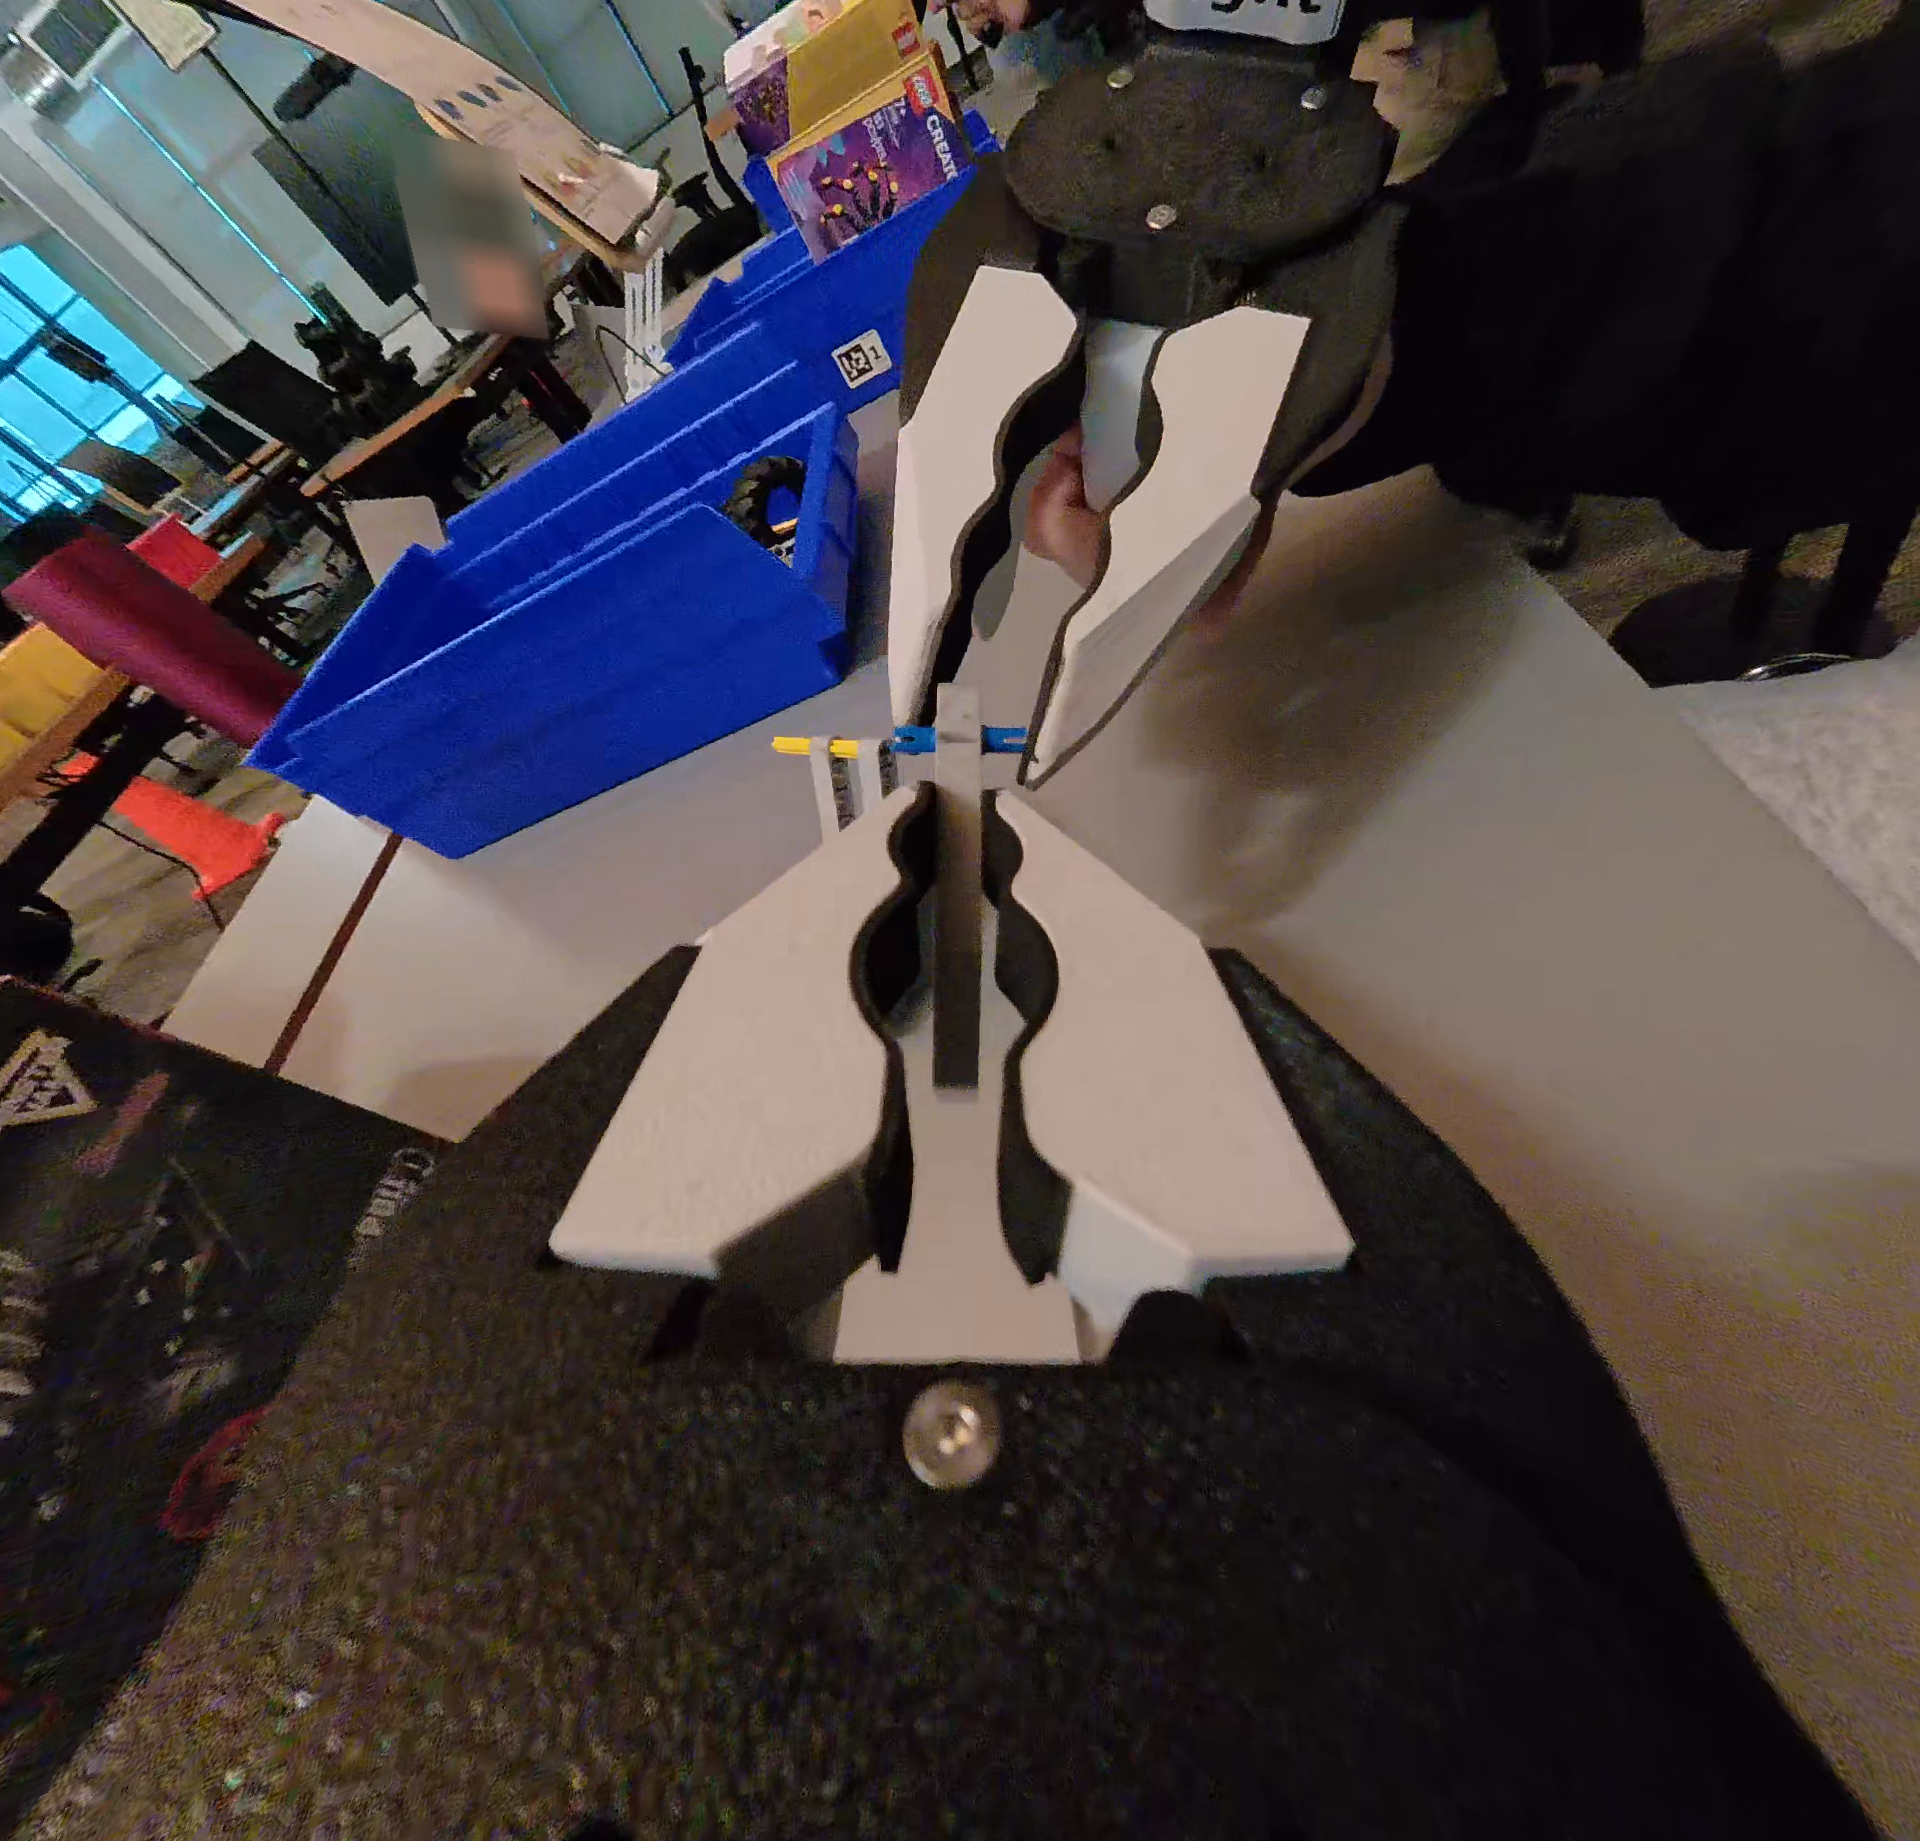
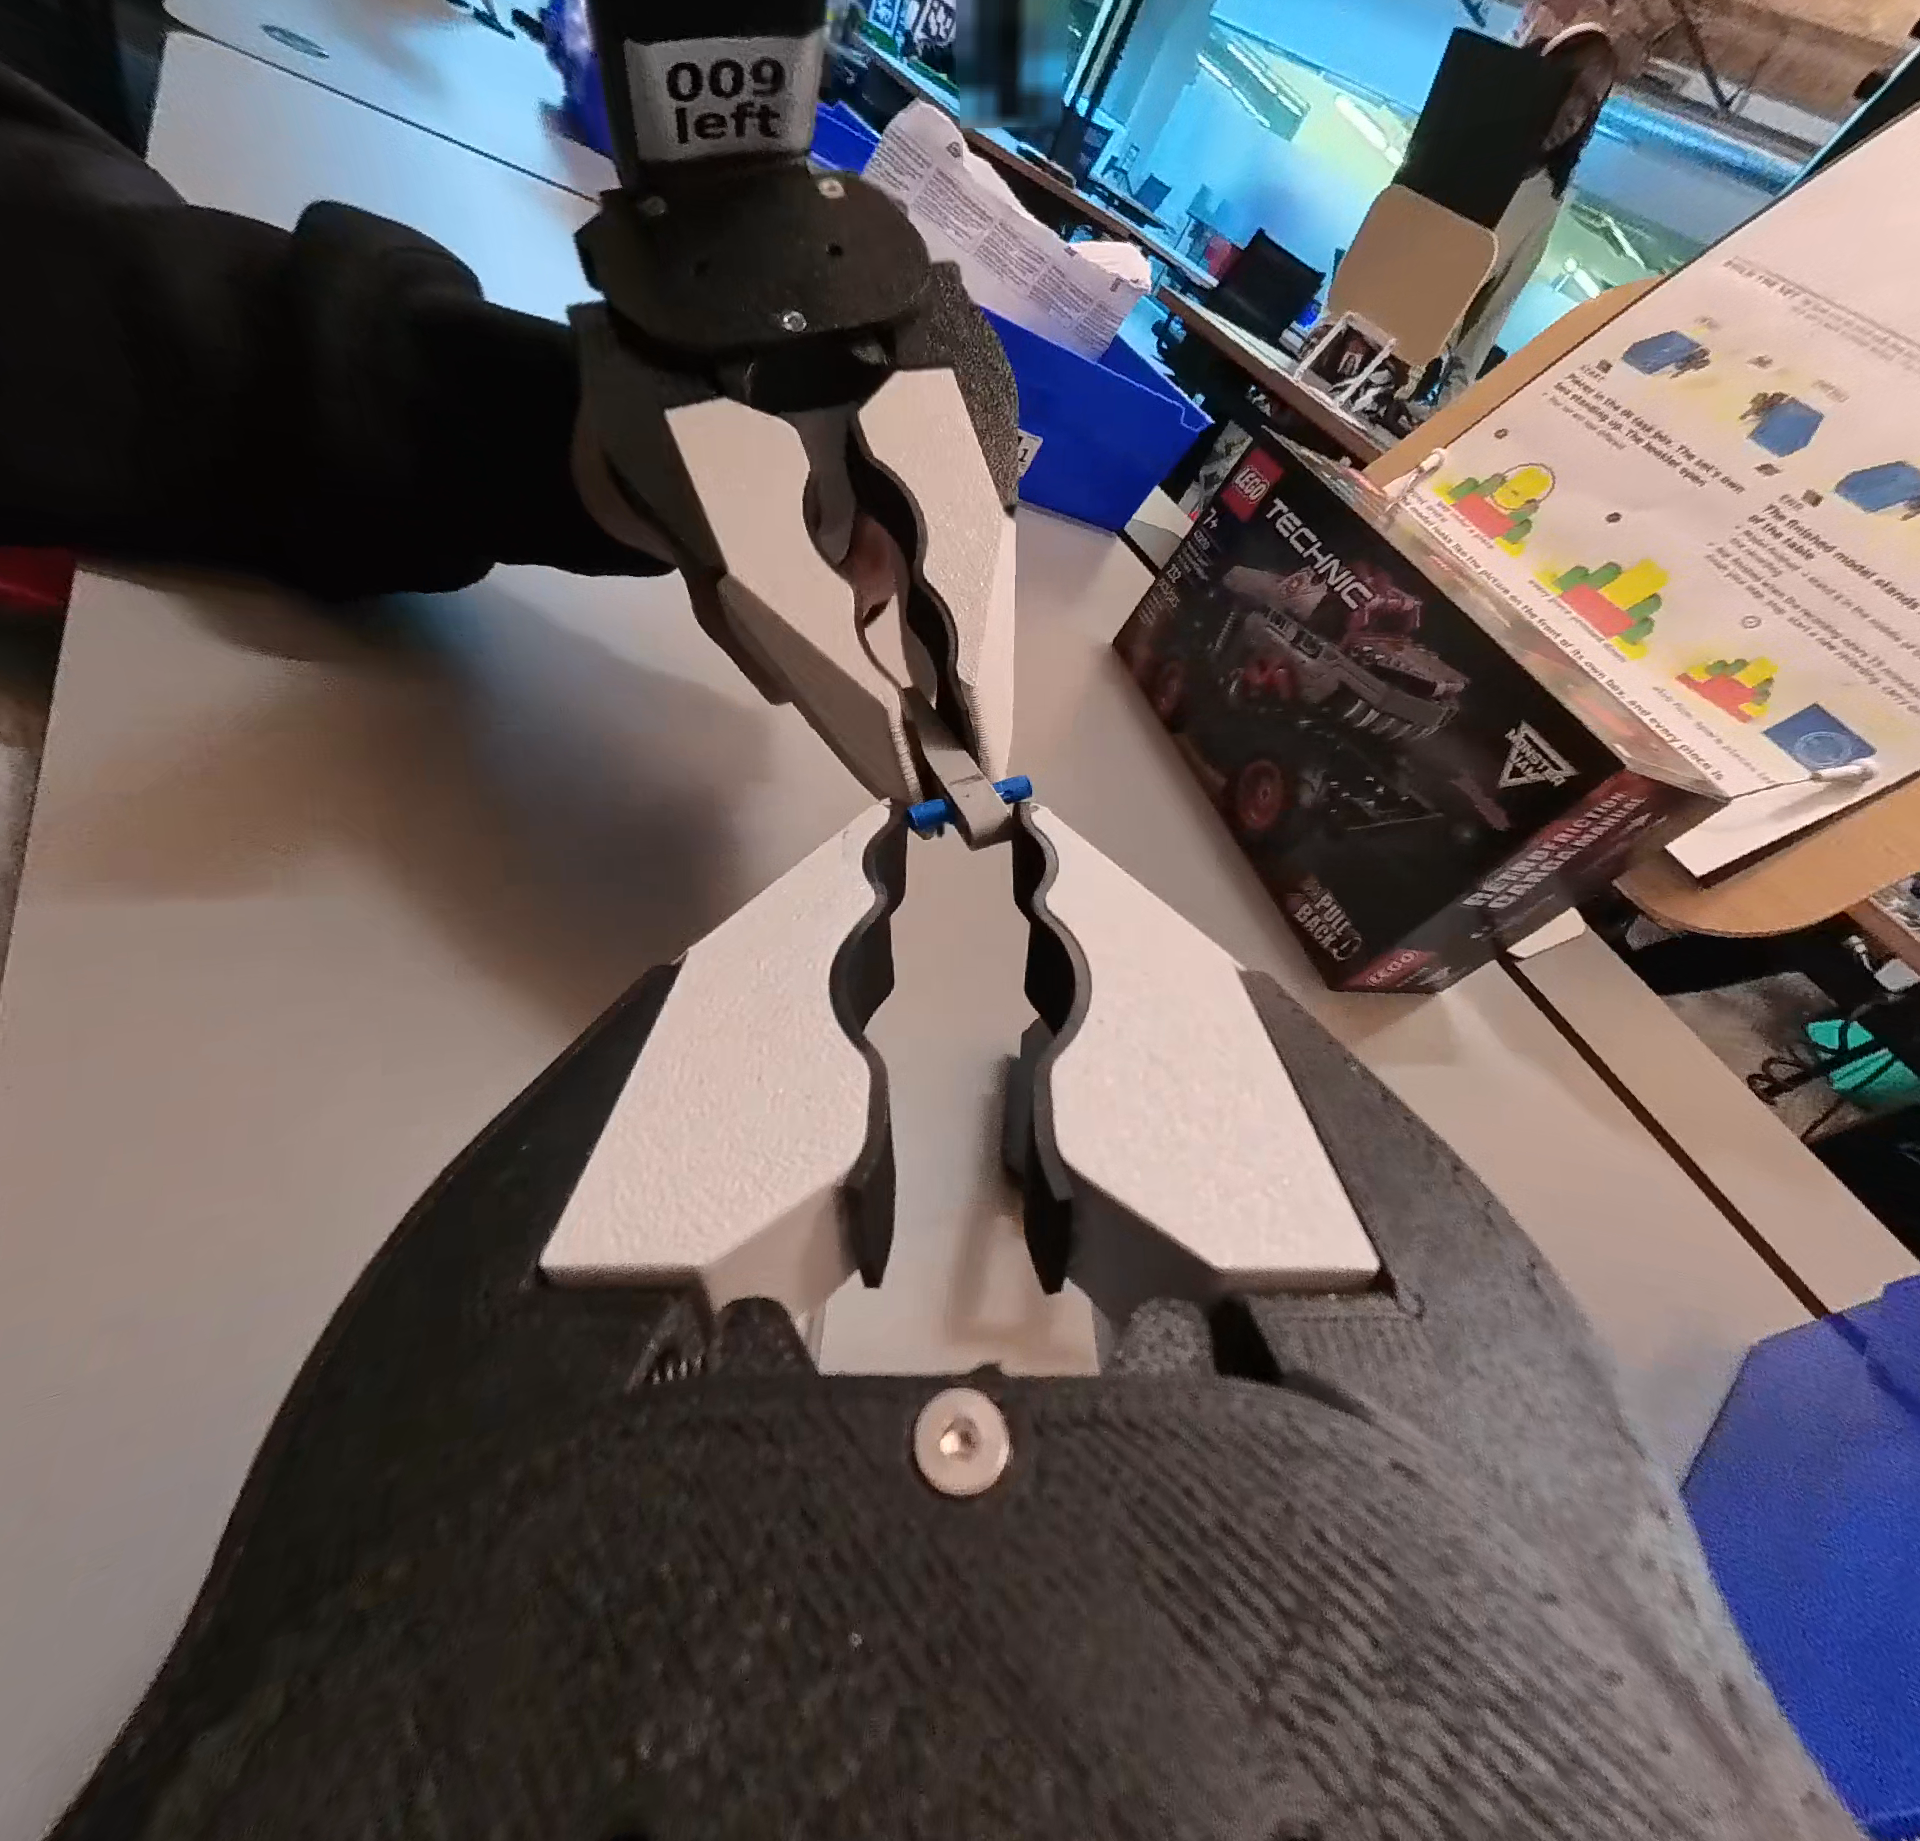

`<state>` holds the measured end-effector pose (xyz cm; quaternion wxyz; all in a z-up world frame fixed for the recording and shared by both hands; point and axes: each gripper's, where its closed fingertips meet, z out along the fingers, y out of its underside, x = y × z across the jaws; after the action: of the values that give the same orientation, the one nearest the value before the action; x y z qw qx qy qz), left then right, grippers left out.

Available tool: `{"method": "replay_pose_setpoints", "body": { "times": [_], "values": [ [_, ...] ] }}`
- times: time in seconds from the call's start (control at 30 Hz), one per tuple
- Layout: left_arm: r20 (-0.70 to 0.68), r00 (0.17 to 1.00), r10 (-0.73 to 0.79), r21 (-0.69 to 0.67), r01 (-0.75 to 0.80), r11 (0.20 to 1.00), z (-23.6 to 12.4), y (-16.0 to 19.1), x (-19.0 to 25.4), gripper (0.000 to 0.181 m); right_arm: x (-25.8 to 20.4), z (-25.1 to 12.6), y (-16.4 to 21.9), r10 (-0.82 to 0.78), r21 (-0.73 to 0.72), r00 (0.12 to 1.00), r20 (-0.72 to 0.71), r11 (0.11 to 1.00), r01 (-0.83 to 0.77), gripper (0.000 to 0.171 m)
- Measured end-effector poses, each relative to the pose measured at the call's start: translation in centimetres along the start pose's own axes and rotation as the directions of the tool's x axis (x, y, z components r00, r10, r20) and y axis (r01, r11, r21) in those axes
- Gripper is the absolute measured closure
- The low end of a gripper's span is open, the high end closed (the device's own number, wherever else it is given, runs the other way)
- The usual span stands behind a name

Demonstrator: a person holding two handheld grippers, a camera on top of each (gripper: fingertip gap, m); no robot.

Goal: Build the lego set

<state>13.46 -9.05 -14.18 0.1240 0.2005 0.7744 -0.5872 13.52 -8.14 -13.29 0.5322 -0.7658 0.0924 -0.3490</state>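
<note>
The left tongs (image 1: 954, 804) are clenched on a grey beam (image 1: 957, 918), holding it above the pale worktop (image 1: 1455, 908). A blue pin (image 1: 920, 739) runs crosswise through the beam's far end. The right tongs (image 2: 956, 820) meet that same end from the opposite side, tips closing around the pin and the beam; whether they truly pinch it, I cannot tell. Left of the beam sit blue bins (image 1: 582, 669), with a dark set box (image 2: 1382, 731) near it.
</note>
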Motion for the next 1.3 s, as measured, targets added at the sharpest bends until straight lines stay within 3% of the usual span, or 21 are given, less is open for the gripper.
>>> {"method": "replay_pose_setpoints", "body": {
  "times": [0.17,0.33,0.43,0.77,0.93,1.13,1.3],
  "values": [
    [0.199,0.979,-0.037,-0.011,0.04,0.999,-0.4,0.6,-3.0,0.176,2.0,-0.1,0.5,0.095,-0.039,0.989,-0.118,0.994,-0.1,0.151],
    [0.308,0.949,-0.061,0.015,0.059,0.998,-0.9,0.4,-4.3,0.176,3.5,0.6,-0.9,0.459,0.163,0.876,-0.146,0.885,-0.437,0.156],
    [0.327,0.944,-0.043,0.022,0.038,0.999,-1.0,0.1,-4.5,0.176,3.9,0.9,-0.8,0.581,0.222,0.804,-0.125,0.806,-0.549,0.156],
    [0.377,0.926,-0.013,-0.009,0.017,1.0,-1.1,0.4,-4.9,0.176,3.7,1.6,-0.9,0.673,0.286,0.735,-0.088,0.723,-0.628,0.168],
    [0.45,0.892,0.044,-0.044,-0.027,0.999,-1.1,0.2,-5.2,0.176,4.0,1.8,-0.9,0.798,0.371,0.6,-0.056,0.575,-0.73,0.168],
    [0.577,0.814,0.06,-0.054,-0.036,0.998,-1.2,-0.4,-6.0,0.176,4.9,1.3,-1.5,0.865,0.549,0.5,-0.043,0.438,-0.712,0.168],
    [0.621,0.78,-0.075,0.02,0.081,0.997,-2.1,-0.4,-7.3,0.175,5.8,2.2,-2.3,0.838,0.571,0.536,-0.105,0.492,-0.657,0.168]
  ]
}}
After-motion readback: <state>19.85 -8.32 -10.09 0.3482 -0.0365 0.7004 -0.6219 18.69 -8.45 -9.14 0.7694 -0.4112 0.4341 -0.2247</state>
